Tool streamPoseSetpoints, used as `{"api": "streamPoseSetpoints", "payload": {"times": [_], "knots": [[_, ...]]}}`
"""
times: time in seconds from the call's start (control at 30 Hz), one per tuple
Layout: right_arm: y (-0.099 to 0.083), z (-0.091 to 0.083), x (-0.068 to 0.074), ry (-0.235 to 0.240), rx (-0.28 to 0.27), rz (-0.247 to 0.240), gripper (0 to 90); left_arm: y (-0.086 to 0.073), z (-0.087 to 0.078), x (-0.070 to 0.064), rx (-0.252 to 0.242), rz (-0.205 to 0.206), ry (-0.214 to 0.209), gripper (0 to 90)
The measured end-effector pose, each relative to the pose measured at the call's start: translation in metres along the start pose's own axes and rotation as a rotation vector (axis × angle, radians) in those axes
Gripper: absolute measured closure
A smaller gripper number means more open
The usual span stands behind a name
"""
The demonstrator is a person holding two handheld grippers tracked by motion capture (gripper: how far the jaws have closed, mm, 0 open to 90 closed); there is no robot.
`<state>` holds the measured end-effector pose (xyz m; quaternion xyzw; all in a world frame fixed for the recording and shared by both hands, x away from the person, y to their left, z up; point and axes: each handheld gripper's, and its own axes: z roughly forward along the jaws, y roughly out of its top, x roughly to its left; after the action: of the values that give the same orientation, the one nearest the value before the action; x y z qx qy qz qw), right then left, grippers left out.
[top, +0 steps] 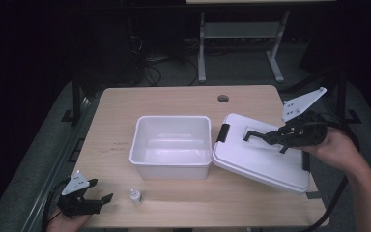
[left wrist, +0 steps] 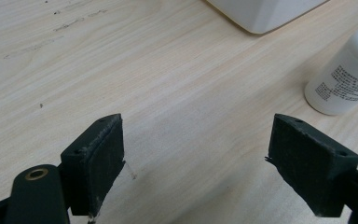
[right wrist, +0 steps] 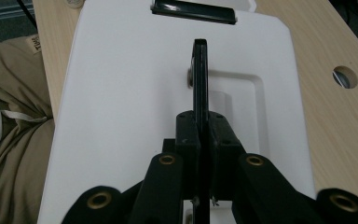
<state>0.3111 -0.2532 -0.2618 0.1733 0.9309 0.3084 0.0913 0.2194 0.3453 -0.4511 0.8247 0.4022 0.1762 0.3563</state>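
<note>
A white open bin [top: 171, 145] stands mid-table. Its white lid [top: 256, 154] leans against the bin's right side, tilted. My right gripper [top: 276, 137] is shut on the lid's black carry handle [top: 257, 134]. In the right gripper view that handle [right wrist: 200, 70] runs edge-on between the closed jaws, above the lid [right wrist: 121, 93]. My left gripper [top: 99, 195] rests open at the table's near left corner, nothing between its fingers. A small white bottle [top: 135, 195] stands just to its right, and the same bottle [left wrist: 349, 74] appears at the right of the left gripper view, beyond the open jaws [left wrist: 196, 163].
The wooden table [top: 125, 104] has a cable hole [top: 223, 98] at the back. A black latch [top: 222, 132] sits on the lid's near-bin edge. A desk frame [top: 241, 43] stands on the floor behind. Bare wood lies in front of the bin.
</note>
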Motion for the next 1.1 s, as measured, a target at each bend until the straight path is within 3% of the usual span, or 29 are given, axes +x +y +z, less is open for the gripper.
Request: {"api": "streamPoseSetpoints", "payload": {"times": [1.1], "knots": [[-0.044, 0.032, -0.004, 0.037, 0.015, 0.067, 83.9, -0.001, -0.001, 0.001, -0.003, 0.002, 0.006, 18.1]]}}
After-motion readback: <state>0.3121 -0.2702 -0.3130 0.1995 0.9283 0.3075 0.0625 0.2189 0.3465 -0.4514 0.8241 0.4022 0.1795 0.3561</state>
